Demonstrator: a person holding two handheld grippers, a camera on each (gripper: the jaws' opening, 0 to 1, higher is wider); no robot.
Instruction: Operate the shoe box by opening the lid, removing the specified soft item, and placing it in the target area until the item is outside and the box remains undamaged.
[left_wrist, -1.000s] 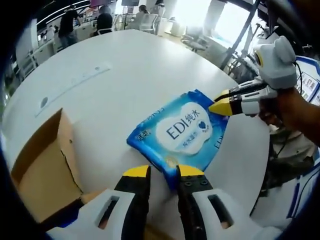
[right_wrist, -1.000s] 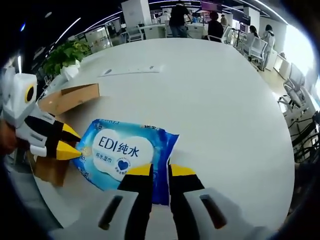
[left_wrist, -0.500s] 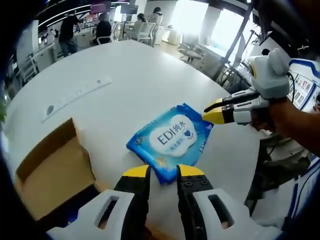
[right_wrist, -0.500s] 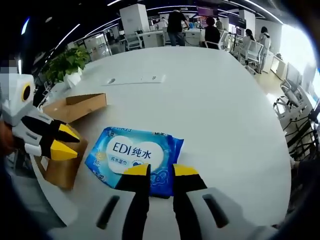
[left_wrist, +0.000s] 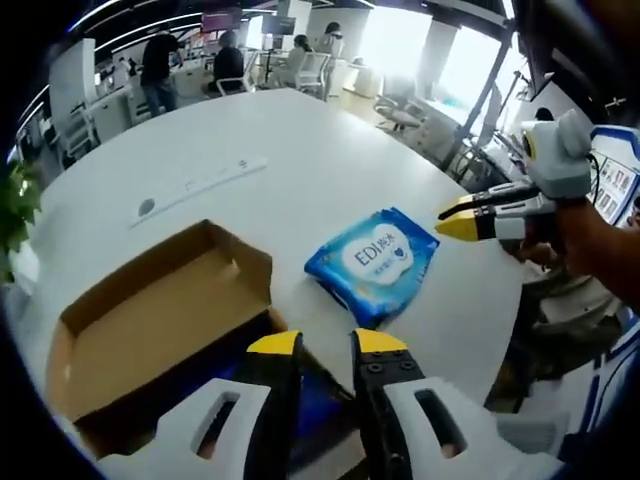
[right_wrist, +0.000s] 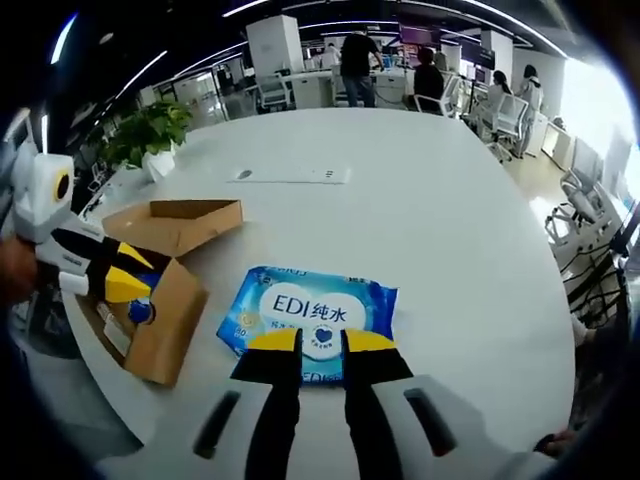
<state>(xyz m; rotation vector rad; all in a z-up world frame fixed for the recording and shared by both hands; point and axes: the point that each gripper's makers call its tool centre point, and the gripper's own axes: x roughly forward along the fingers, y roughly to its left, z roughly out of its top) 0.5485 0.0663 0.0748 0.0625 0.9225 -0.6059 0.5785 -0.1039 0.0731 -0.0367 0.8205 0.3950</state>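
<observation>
A blue wipes pack (left_wrist: 372, 262) (right_wrist: 312, 312) lies flat on the white table, outside the box. The open cardboard shoe box (left_wrist: 150, 320) (right_wrist: 165, 300) stands beside it at the table's edge, lid folded back, with something blue inside (right_wrist: 140, 310). My left gripper (left_wrist: 327, 345) hangs over the box's near corner, its jaws a little apart and holding nothing; it also appears as the left gripper (right_wrist: 125, 277) above the box. My right gripper (right_wrist: 322, 342) hovers just short of the pack's near edge, jaws slightly apart and bare. The right gripper (left_wrist: 462, 217) hangs right of the pack.
The round white table (right_wrist: 450, 220) stretches wide beyond the pack. A long pale strip (left_wrist: 200, 185) (right_wrist: 290, 175) lies farther out. A potted plant (right_wrist: 150, 130) stands past the table's edge. People, desks and chairs (left_wrist: 300, 70) fill the background.
Both grippers have pulled back from the wipes pack, which now lies alone on the table. The left view has drawn away, bringing the whole open box into sight.
</observation>
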